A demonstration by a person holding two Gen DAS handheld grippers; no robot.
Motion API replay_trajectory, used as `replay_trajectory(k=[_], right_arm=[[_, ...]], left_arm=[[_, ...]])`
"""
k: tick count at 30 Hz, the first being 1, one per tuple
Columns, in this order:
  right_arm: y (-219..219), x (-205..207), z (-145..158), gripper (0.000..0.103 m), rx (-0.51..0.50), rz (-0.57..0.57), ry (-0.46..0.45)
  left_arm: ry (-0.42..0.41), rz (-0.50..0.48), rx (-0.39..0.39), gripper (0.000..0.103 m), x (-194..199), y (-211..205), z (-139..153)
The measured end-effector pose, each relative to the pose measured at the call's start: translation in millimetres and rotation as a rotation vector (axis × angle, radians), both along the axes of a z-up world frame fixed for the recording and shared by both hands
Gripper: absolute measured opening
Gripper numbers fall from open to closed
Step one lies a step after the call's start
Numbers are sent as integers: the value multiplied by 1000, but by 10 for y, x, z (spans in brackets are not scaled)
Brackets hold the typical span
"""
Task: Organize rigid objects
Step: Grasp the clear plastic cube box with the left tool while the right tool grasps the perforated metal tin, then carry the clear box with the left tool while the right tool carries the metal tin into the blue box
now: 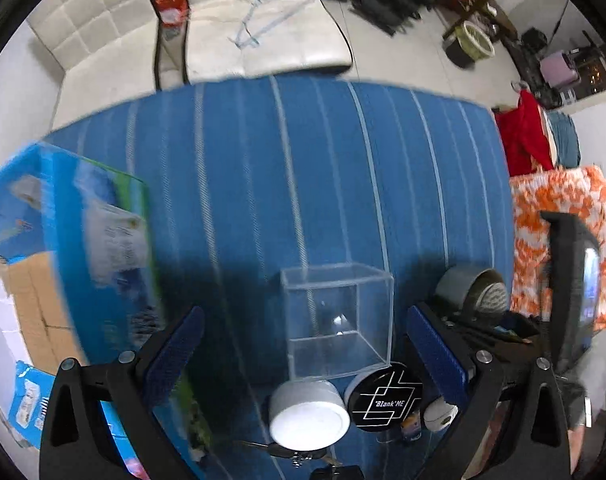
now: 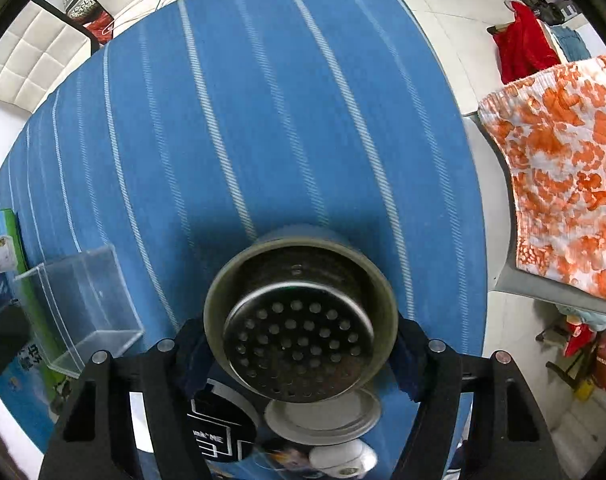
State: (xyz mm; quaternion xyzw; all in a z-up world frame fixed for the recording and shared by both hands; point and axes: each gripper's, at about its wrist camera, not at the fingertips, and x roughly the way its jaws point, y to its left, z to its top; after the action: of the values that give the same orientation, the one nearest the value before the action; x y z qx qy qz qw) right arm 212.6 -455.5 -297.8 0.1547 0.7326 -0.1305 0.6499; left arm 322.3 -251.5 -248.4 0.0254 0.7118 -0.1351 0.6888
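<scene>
My right gripper (image 2: 301, 350) is shut on a grey metal cup with a perforated strainer insert (image 2: 299, 320), held above the blue striped tablecloth (image 2: 263, 120); the cup also shows in the left wrist view (image 1: 473, 292). My left gripper (image 1: 303, 344) is open and empty, above a clear plastic box (image 1: 337, 316), which also shows in the right wrist view (image 2: 79, 304). Near the front lie a white round container (image 1: 309, 414), a black round lid marked Blank ME (image 1: 383, 398) and a small white object (image 1: 439, 416). A grey lid (image 2: 323, 418) lies under the cup.
A blue printed carton (image 1: 83, 232) stands at the table's left. An orange-and-white cloth (image 2: 563, 180) hangs over a chair on the right. A white sofa (image 1: 263, 28) is beyond the far edge. Keys (image 1: 299, 454) lie at the front edge.
</scene>
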Motion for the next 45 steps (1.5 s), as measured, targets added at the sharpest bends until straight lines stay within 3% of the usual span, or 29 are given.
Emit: replay_trajectory(k=[8,10,11,14,19,25,33,40,45], right_arm=[[-25,-9,-24,74,-30,14,23],[23,0,-4,74,-39,13,27],[13,4,-10,74,-36,4,27],[0,20,-21,73,-46,0,28],[99,30,23,73,-71,-2,34],[211,-17,211,73,-76,15,-9],[474,-170,933,73,-85,50,-140],[1102,-268,1677,73,-92,120,-265],[1873,-235,2109,73,-73,178,-341]], left_arm=[[83,-43,72,102,-52,-157,-478],[81,-55,76,92,-73,-155,-534],[82,-62,63,79,-90,-149,-574],[34,-78,68,65,-133,-144,-536],[7,-98,82,62,-187,-170,-475],[-85,-122,81,62,-320,-168,-88],[-191,-81,20,61,-494,169,546],[-304,-40,-19,61,-469,679,1134],[-339,-13,-51,61,-552,1235,1439]])
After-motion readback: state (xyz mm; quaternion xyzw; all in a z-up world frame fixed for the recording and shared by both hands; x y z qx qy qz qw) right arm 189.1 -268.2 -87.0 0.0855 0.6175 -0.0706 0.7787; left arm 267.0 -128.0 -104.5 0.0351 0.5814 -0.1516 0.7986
